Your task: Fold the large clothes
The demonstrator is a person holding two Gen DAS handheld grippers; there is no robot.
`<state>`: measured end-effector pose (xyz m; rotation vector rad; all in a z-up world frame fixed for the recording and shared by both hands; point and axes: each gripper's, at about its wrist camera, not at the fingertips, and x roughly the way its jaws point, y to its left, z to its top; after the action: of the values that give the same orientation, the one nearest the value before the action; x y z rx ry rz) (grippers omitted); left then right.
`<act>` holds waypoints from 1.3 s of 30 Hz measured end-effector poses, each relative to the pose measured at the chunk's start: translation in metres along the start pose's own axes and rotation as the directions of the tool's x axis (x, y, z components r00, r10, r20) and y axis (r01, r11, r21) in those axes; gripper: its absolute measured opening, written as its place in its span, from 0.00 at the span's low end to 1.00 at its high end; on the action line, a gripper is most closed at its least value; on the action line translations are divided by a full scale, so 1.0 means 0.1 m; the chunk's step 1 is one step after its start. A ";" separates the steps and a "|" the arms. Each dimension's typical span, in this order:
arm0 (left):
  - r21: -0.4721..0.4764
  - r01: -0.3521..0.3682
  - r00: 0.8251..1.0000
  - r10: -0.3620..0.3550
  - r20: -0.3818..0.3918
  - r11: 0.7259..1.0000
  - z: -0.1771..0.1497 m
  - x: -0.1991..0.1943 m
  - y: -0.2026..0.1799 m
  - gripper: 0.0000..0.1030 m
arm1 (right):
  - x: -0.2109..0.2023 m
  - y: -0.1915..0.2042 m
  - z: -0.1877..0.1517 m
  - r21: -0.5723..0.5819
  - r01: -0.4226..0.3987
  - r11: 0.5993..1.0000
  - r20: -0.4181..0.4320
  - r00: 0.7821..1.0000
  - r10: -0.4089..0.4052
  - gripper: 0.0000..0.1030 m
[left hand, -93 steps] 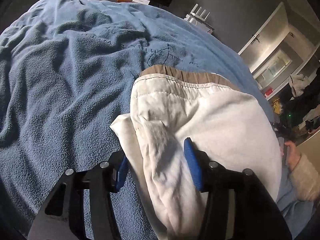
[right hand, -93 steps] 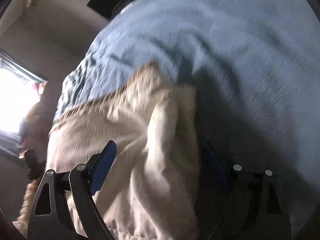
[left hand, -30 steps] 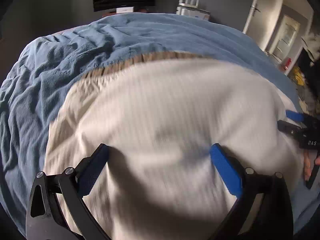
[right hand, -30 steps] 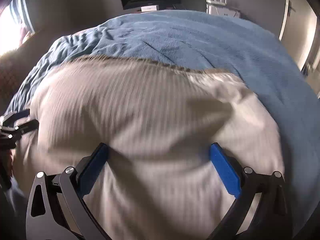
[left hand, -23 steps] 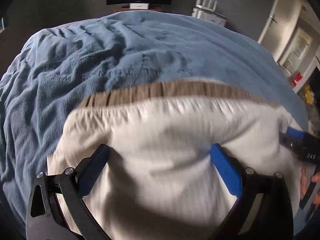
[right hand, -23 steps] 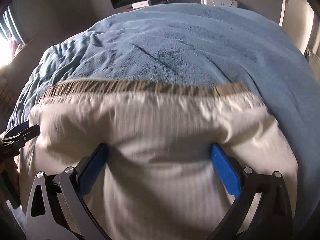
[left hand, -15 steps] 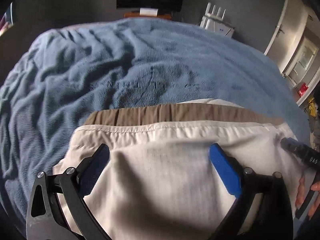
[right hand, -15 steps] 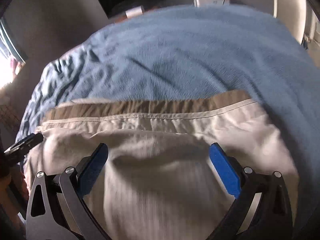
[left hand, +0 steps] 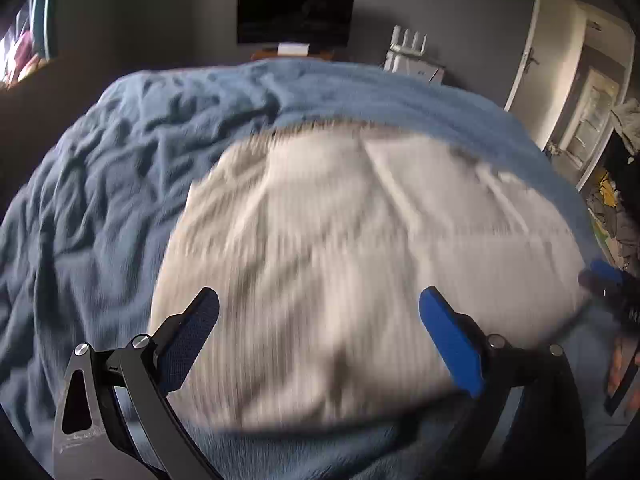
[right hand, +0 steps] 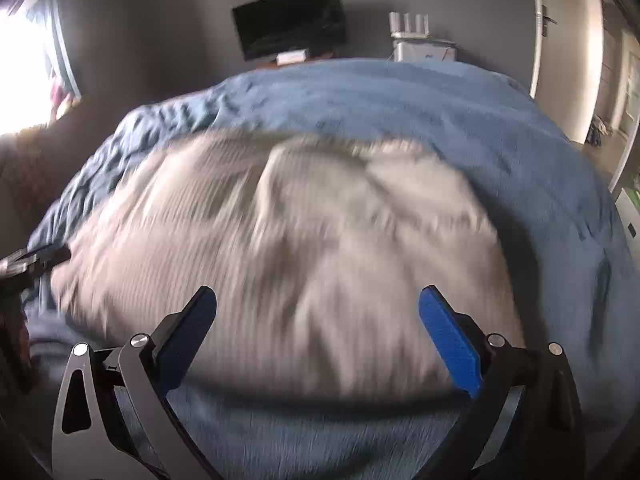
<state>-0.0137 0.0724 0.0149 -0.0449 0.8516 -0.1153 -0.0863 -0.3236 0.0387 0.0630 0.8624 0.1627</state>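
A cream-white garment with a tan band at its far edge lies folded on the blue blanket; it also shows in the right wrist view, blurred by motion. My left gripper is open and empty, raised above the garment's near edge. My right gripper is open and empty, also above the near edge. The right gripper's tip shows at the far right of the left wrist view, and the left gripper's tip at the far left of the right wrist view.
The blue blanket covers the whole bed. A dark TV and a white router stand beyond the bed's far end. A door and a clutter of clothes are at the right. A bright window is at the left.
Both grippers, open throughout the last second, have pulled back and up from the garment. More of the garment and the blanket in front of it now shows.
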 end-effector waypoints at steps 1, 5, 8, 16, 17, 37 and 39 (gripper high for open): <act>-0.004 -0.001 1.000 0.001 -0.022 1.000 -0.07 0.01 0.00 0.94 | -0.03 0.05 -0.10 -0.012 -0.004 1.000 -0.013 1.000 0.004 0.94; -0.008 -0.002 0.997 0.001 -0.081 1.000 -0.34 -0.05 -0.03 0.94 | -0.06 0.10 -0.46 -0.022 -0.012 1.000 -0.101 0.995 0.009 0.94; 0.014 0.013 0.998 -0.012 -0.067 1.000 -0.45 -0.18 -0.09 0.94 | -0.15 0.10 -0.58 -0.014 -0.008 1.000 -0.108 0.994 0.007 0.94; 0.045 -0.001 0.995 0.006 -0.104 0.999 -0.57 -0.16 -0.20 0.94 | -0.20 0.09 -0.63 -0.026 0.010 1.000 -0.098 0.995 -0.013 0.94; 0.048 -0.009 0.994 0.015 -0.106 0.999 -0.58 -0.16 -0.20 0.94 | -0.20 0.09 -0.64 -0.029 0.018 0.999 -0.100 0.995 -0.020 0.94; 0.073 -0.041 0.987 0.052 -0.154 0.997 -0.66 -0.10 -0.30 0.94 | -0.10 0.06 -0.64 -0.034 0.059 0.998 -0.136 0.989 -0.064 0.94; 0.073 -0.041 0.987 0.052 -0.154 0.997 -0.66 -0.10 -0.31 0.94 | -0.09 0.06 -0.64 -0.034 0.059 0.998 -0.137 0.989 -0.064 0.94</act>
<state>-0.0729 0.0437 -0.0184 0.0496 1.0038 -0.1051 -0.1422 -0.3195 0.0047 -0.0029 0.9986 0.1229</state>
